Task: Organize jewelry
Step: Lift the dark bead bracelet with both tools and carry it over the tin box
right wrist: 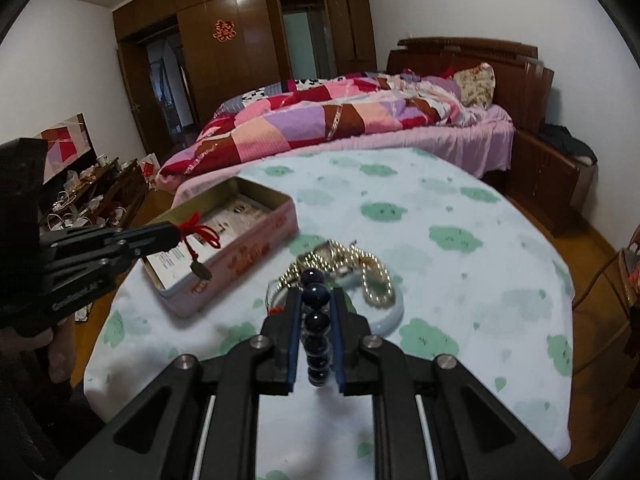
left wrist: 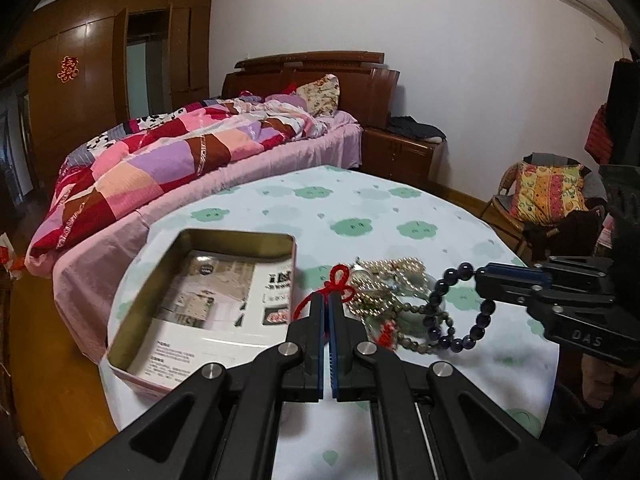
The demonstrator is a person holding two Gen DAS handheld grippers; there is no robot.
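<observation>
My left gripper (left wrist: pixel 328 300) is shut on a red knotted cord (left wrist: pixel 341 283), held above the table beside the open pink tin (left wrist: pixel 240 233). In the right wrist view the left gripper (right wrist: pixel 176 236) has the cord (right wrist: pixel 200 232) over the tin (right wrist: pixel 240 264), and a small dark pendant (right wrist: pixel 200 270) hangs below it. My right gripper (right wrist: pixel 316 294) is shut on a dark purple bead bracelet (right wrist: pixel 318 324), which dangles clear of the jewelry pile (right wrist: pixel 352 264). From the left wrist view the right gripper (left wrist: pixel 480 274) grips the bracelet (left wrist: pixel 460 320) beside the pile (left wrist: pixel 384 280).
A printed paper sheet (left wrist: pixel 192 304) lines the tin. The round table's cloth (right wrist: pixel 440 200) is white with green clouds. A pale bangle (right wrist: pixel 394 308) lies in the pile. Behind stand a bed (left wrist: pixel 180 152), a nightstand (left wrist: pixel 400 152) and a cushioned chair (left wrist: pixel 548 196).
</observation>
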